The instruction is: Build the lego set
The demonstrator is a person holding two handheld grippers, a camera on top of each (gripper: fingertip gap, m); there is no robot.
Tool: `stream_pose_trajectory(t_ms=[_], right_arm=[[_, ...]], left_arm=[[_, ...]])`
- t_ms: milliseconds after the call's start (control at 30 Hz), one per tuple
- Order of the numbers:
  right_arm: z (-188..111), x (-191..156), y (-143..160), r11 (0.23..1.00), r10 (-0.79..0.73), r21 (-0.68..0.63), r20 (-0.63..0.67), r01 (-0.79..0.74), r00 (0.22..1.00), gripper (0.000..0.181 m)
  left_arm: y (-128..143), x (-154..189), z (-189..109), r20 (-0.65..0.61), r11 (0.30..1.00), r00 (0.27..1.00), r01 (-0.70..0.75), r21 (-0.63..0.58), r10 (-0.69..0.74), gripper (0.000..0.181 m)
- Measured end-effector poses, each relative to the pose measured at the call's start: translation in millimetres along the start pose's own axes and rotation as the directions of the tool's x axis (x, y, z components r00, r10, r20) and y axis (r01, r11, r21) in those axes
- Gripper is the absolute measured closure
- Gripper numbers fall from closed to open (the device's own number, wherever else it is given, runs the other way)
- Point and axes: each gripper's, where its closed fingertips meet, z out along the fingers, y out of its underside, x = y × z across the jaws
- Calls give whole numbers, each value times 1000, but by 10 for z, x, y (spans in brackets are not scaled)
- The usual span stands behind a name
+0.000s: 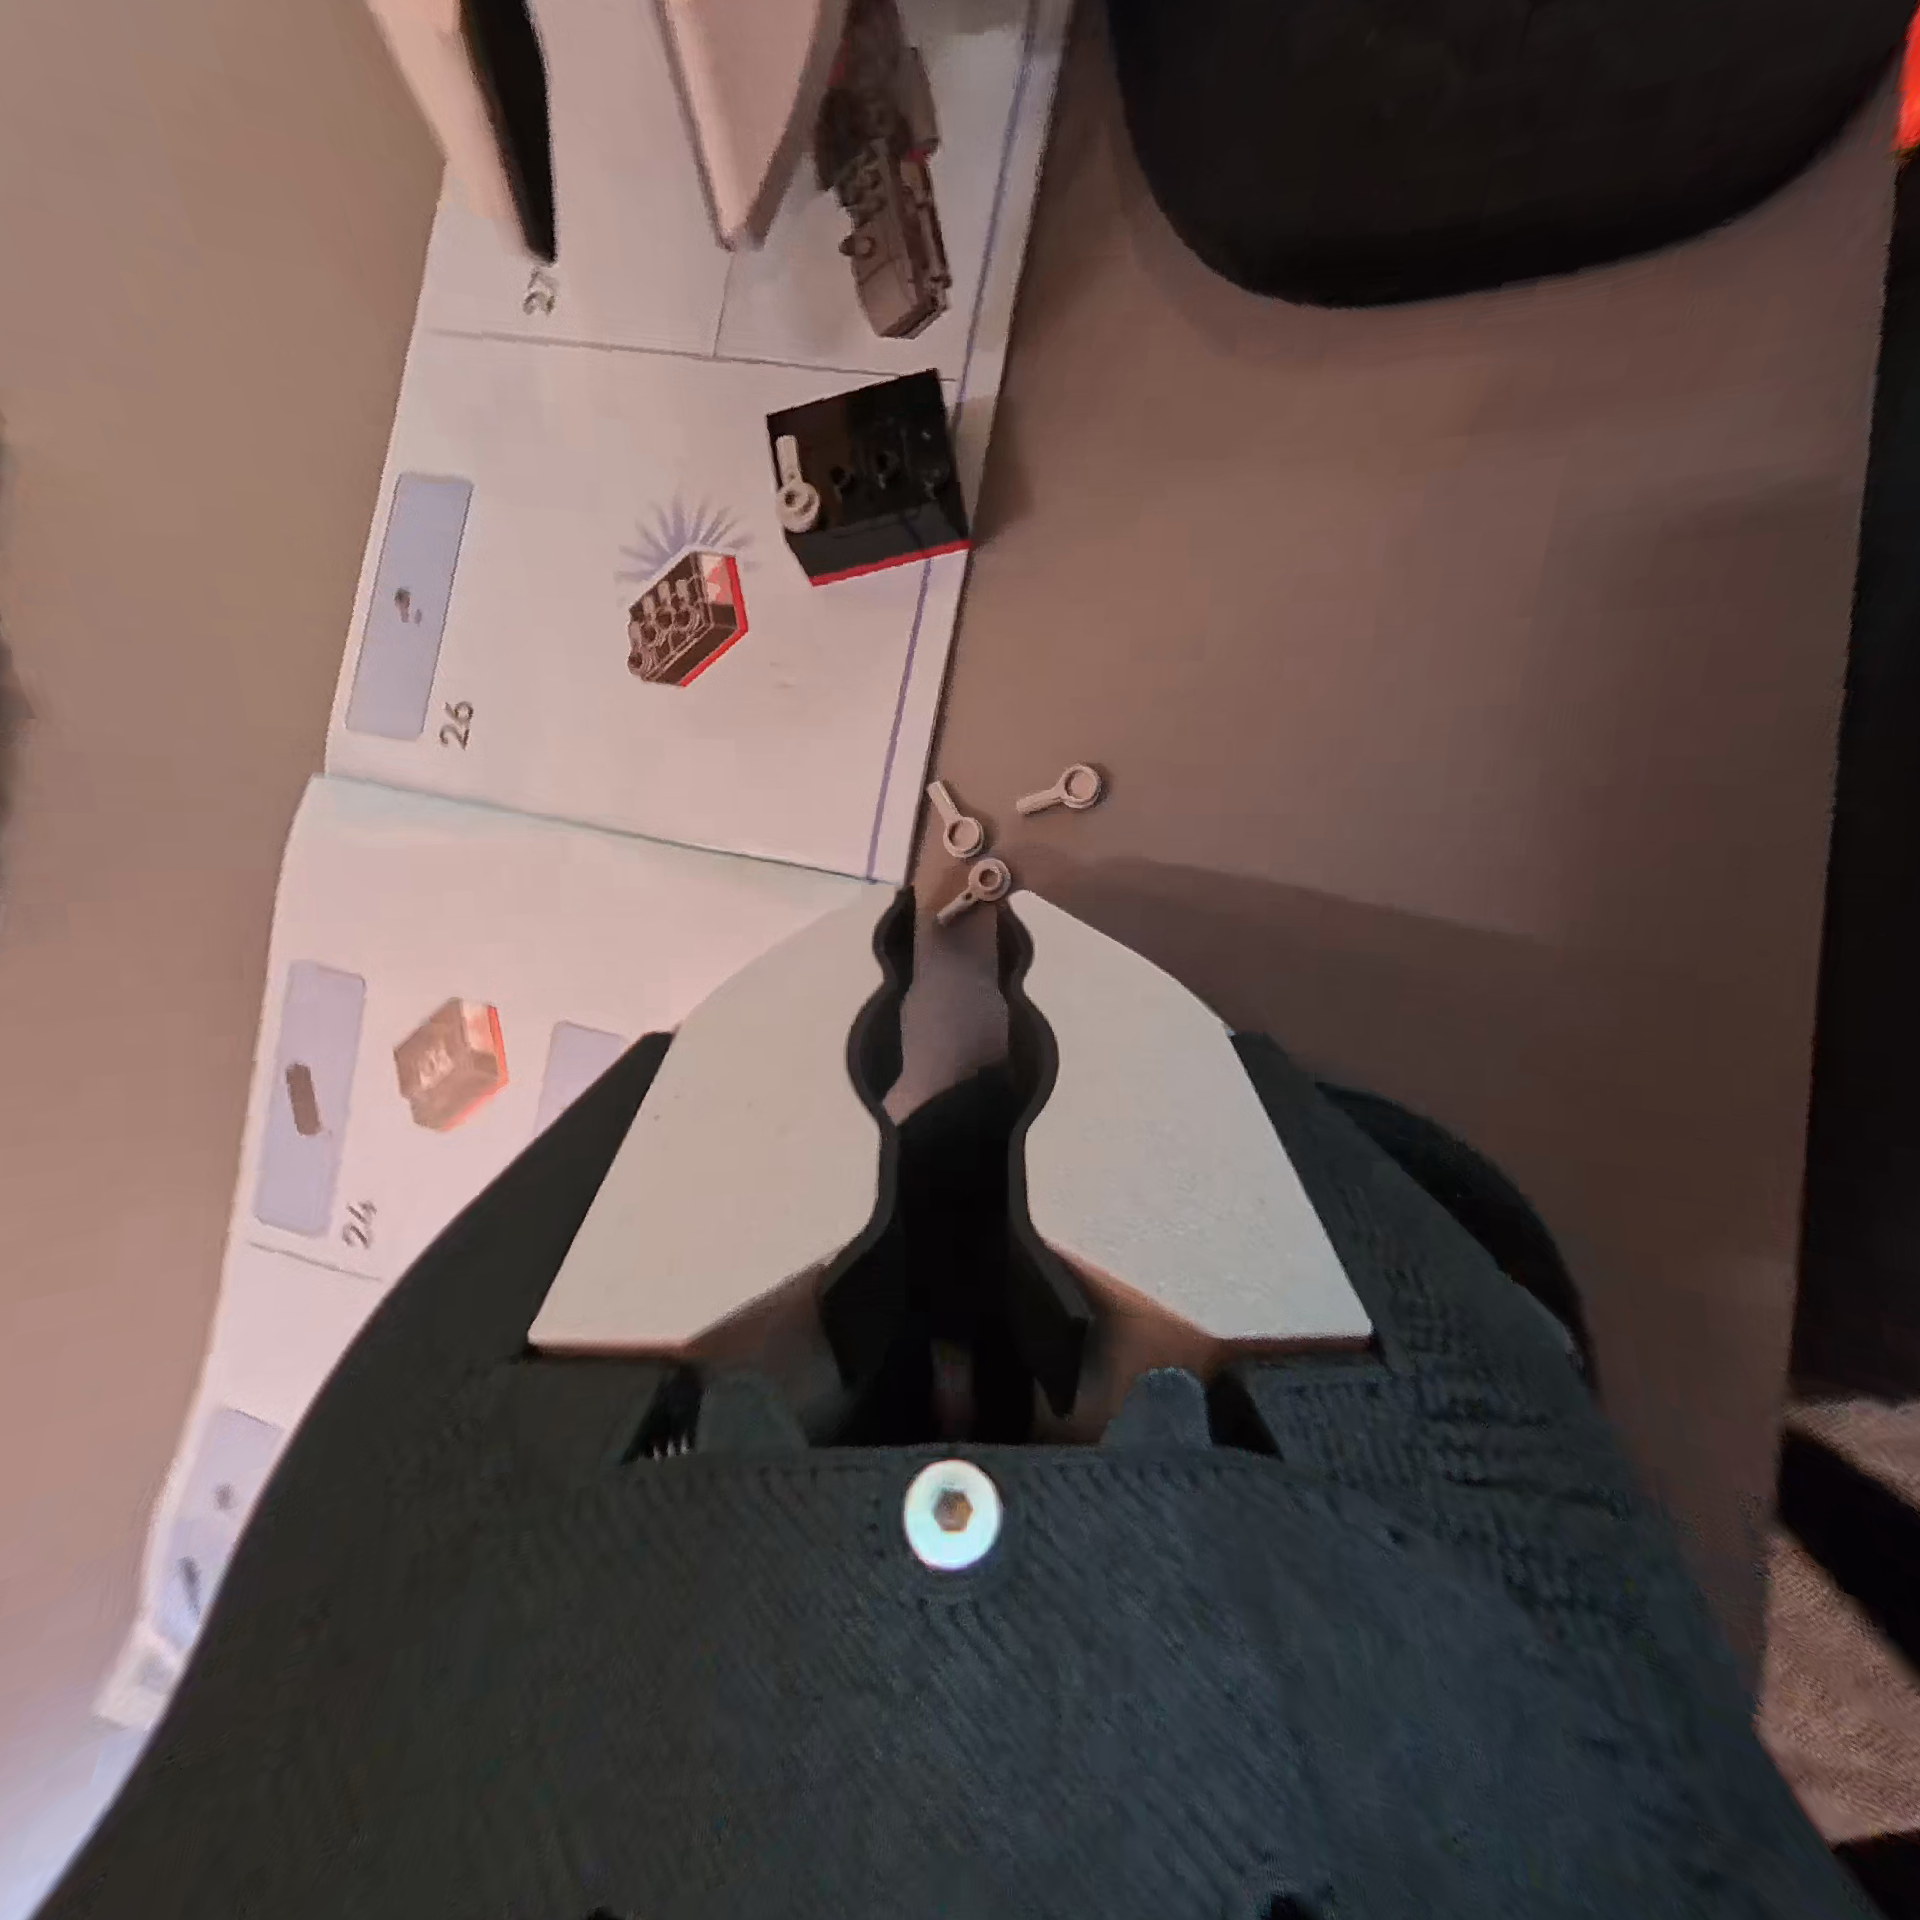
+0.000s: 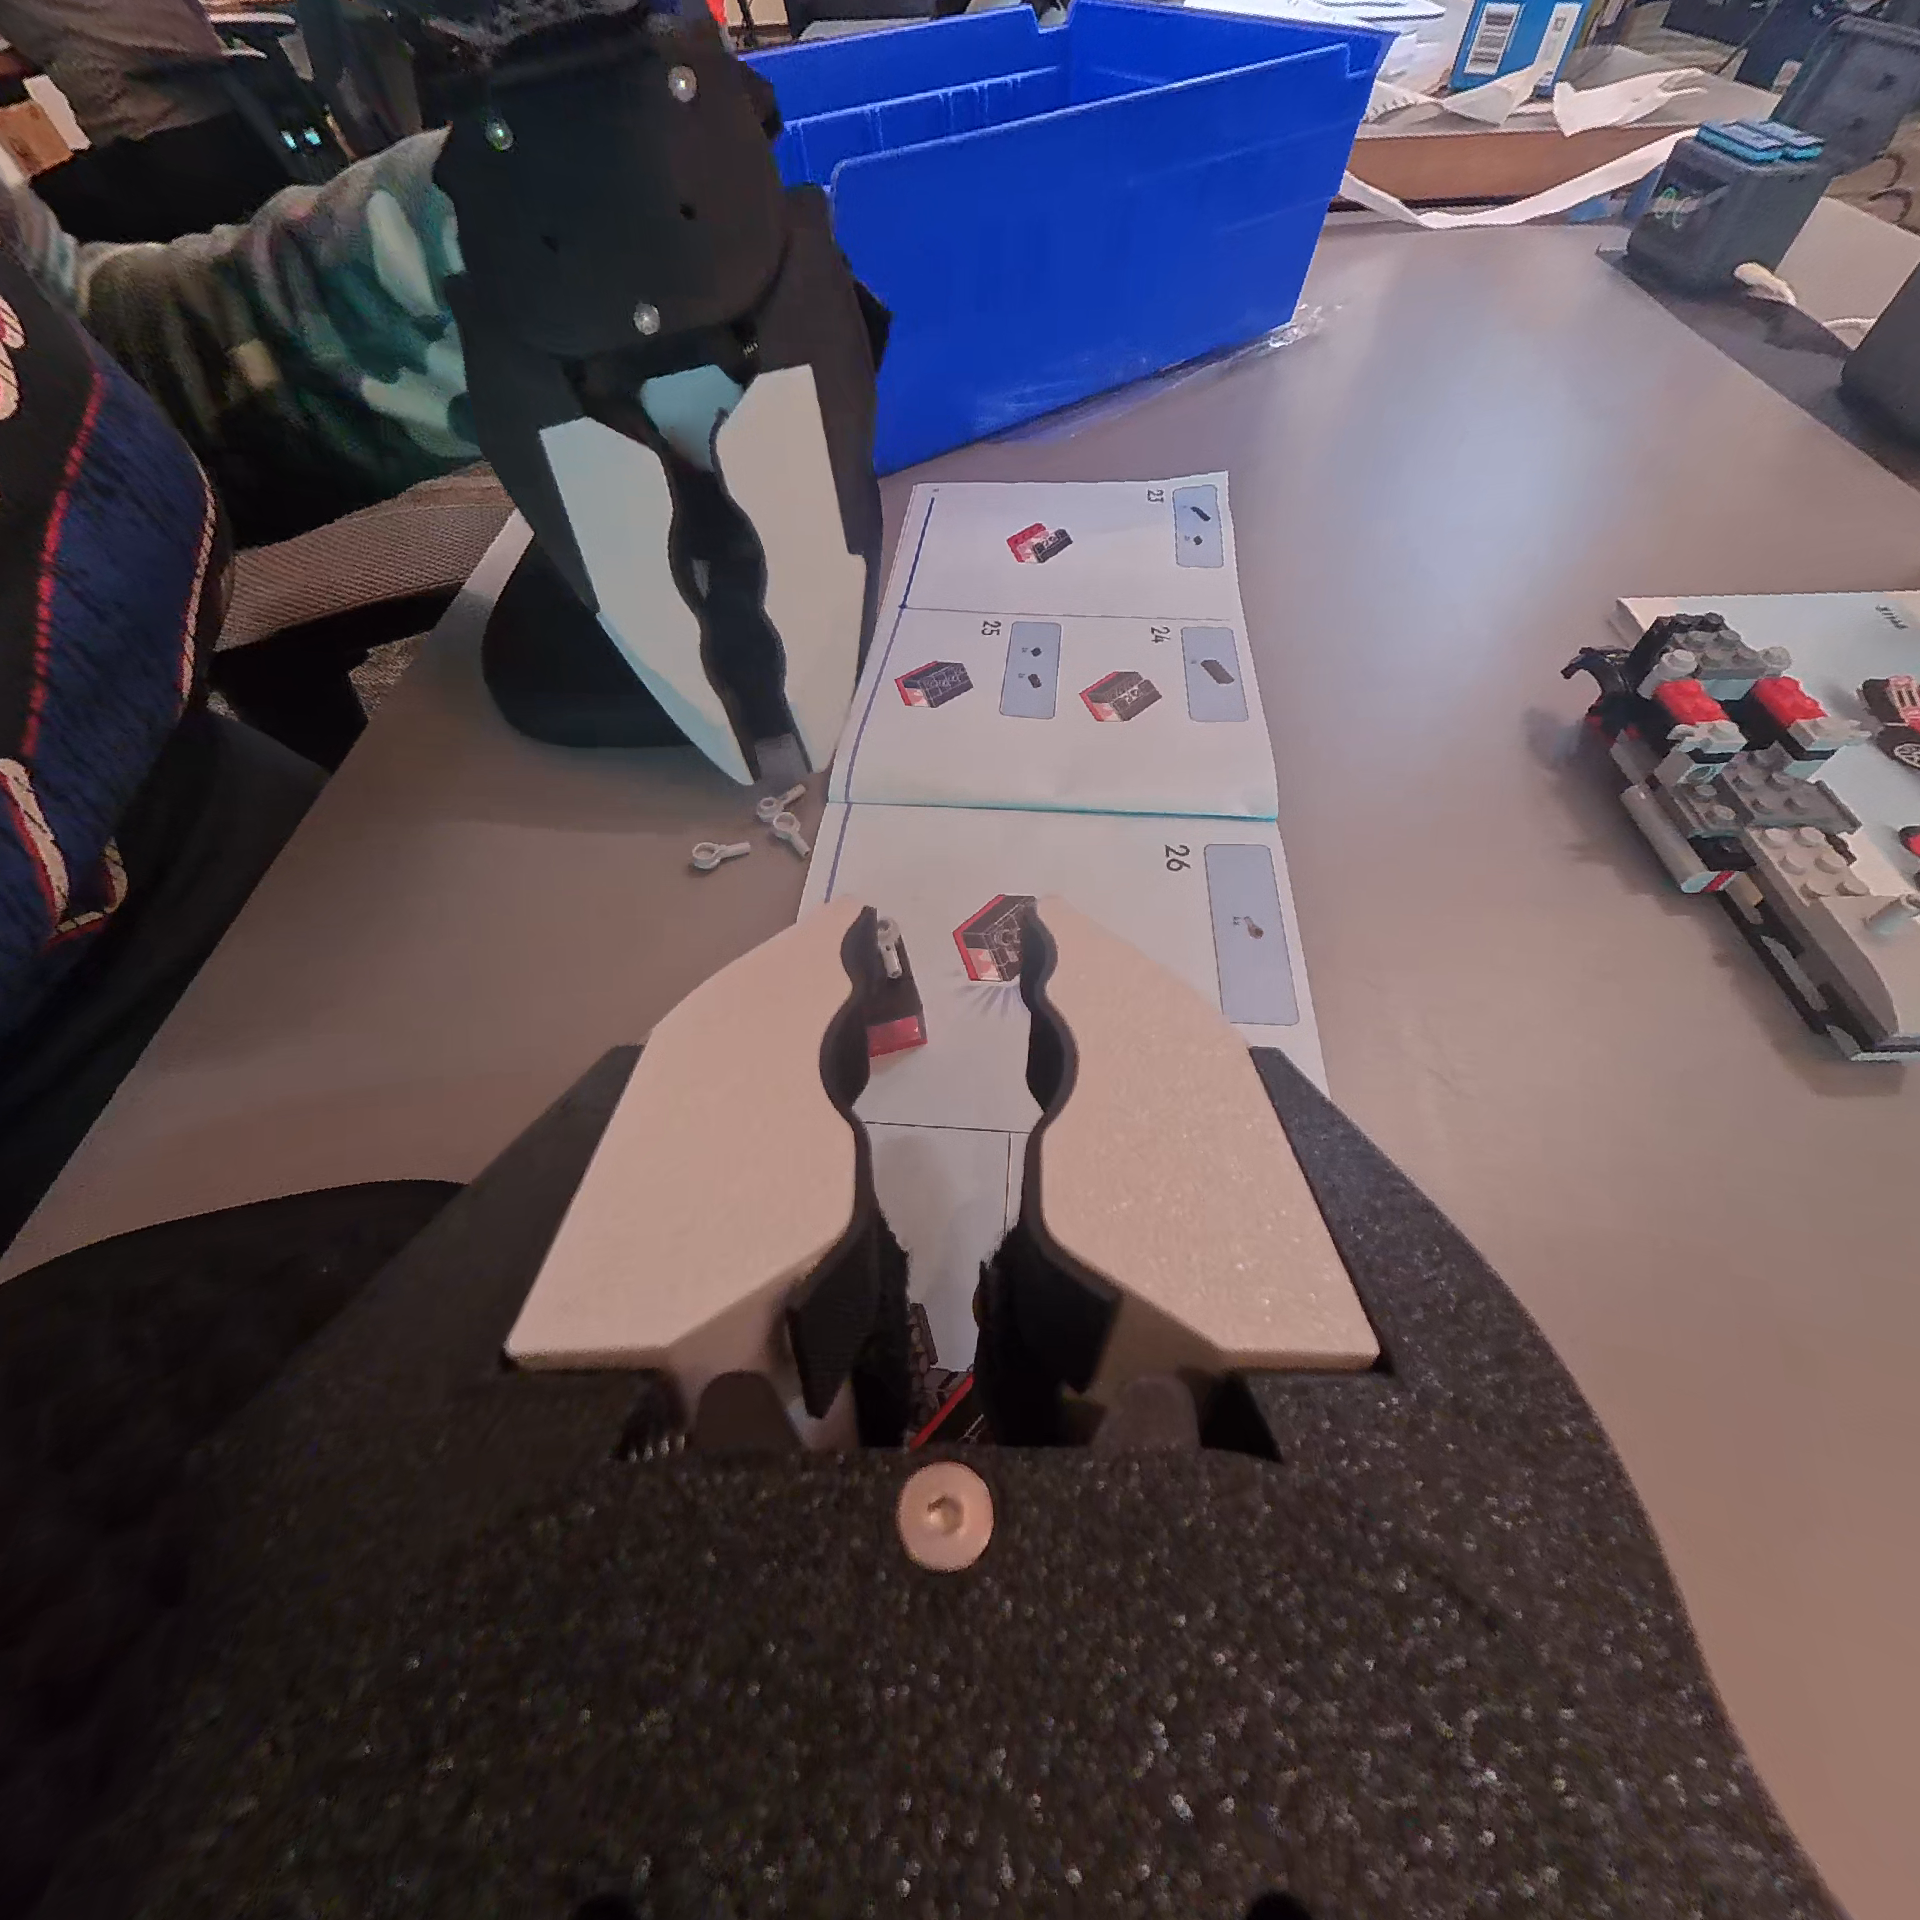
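Left gripper [image 1: 954, 902]: nearest the lens in its own view; the jaws stand a narrow gap apart with nothing between them, tips pointed down at the table just short of the nearest grey pin.
Right gripper [image 2: 951, 920]: nearest in the other view; jaws moderately apart and empty, hovering above the instruction booklet [image 2: 1049, 717] with the block seen through the gap by its left finger.
Grey pins [image 1: 982, 888]: three small ring-ended pieces lying loose on the grey table [image 1: 1351, 727], just off the booklet's edge, close together, two nearly touching.
Black-and-red block [image 1: 871, 473]: the sub-assembly in hand, sitting on the booklet page near its edge, one grey pin already on its top.
Car build [image 2: 1756, 769]: well apart to the right, resting partly on another booklet.
Blue bin [image 2: 1060, 208]: behind the booklet, out of the way.
Risk, pin pick-up: the pins are tiny and flat; closing on the one at the tips could squirt it sideways or nudge its neighbours, likely if the tips land off-centre.
Risk, double grab: the crowded pins may come up together or tangle.
Risk, block: it is light and unheld on slick paper; pressing a pin in without the right gripper steadying it could tip or slide it.
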Motion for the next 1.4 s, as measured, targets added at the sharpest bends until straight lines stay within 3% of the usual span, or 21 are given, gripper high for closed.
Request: stream_pose_trajectory(t_ms=[133,200,300,367,400,433,467,533,600,667,733,833,967,1033,1100,1200,1233,1300,1400], right_arm=[[0,-4,13,1000,-4,-9,-3,4,1000,155],[-4,-5,11,1000,-5,-7,-5,5,1000,155],[-3,-11,11,1000,-3,-7,2,3,1000,155],[-4,-6,18,1000,-11,-14,-6,11,1000,156],[-6,-8,-5,1000,-20,-12,-17,20,1000,156],[-9,-16,-69,999,-37,3,-36,37,999,156],[-13,-17,-182,997,-66,30,-76,68,995,157],[-31,-7,-505,976,-180,76,-241,204,954,158],[-69,-35,-875,922,-281,117,-454,369,846,161],[-48,-118,-1103,868,-334,117,-582,482,742,165],[44,-122,-1141,842,-397,27,-645,538,653,165],[128,-65,-1142,843,-416,-52,-694,535,587,165],[81,55,-1065,893,-339,-42,-717,448,609,168],[-30,73,-961,911,-311,-17,-683,412,661,168],[-205,130,-774,951,-231,10,-641,308,732,168],[-398,266,-380,998,-56,-4,-566,65,823,166],[-435,301,-312,1000,-5,6,-552,10,834,166],[-430,343,-247,998,62,19,-509,-61,859,166],[-324,429,-137,990,98,-48,-457,-135,884,165]], left_arm=[[30,31,54,-102,996,991,-87,-39,82,176],[27,84,56,-160,998,987,-42,-40,35,178],[25,62,49,-140,998,988,60,-33,-64,178],[-59,-32,2,-59,984,984,172,48,-169,178],[-181,-124,-63,-13,954,967,253,160,-255,178],[-333,-232,-165,2,886,931,346,309,-364,178],[-495,-326,-296,-42,768,878,439,465,-477,179],[-763,-502,-613,-264,388,731,590,708,-630,179],[-864,-641,-865,-549,-26,562,684,729,-619,180],[-866,-749,-975,-763,-326,401,730,600,-507,180],[-881,-796,-1017,-879,-488,298,742,459,-374,181],[-934,-797,-1047,-933,-574,241,738,356,-268,181],[-1020,-765,-999,-914,-536,259,747,394,-311,181],[-1004,-737,-944,-844,-423,330,752,505,-422,181],[-1012,-624,-882,-735,-199,447,770,607,-511,181],[-809,-493,-595,-355,332,677,666,668,-645,171],[-707,-508,-529,-231,455,721,617,642,-653,163],[-577,-564,-449,-63,605,777,536,589,-626,155],[-530,-605,-346,15,697,819,478,535,-574,154]])
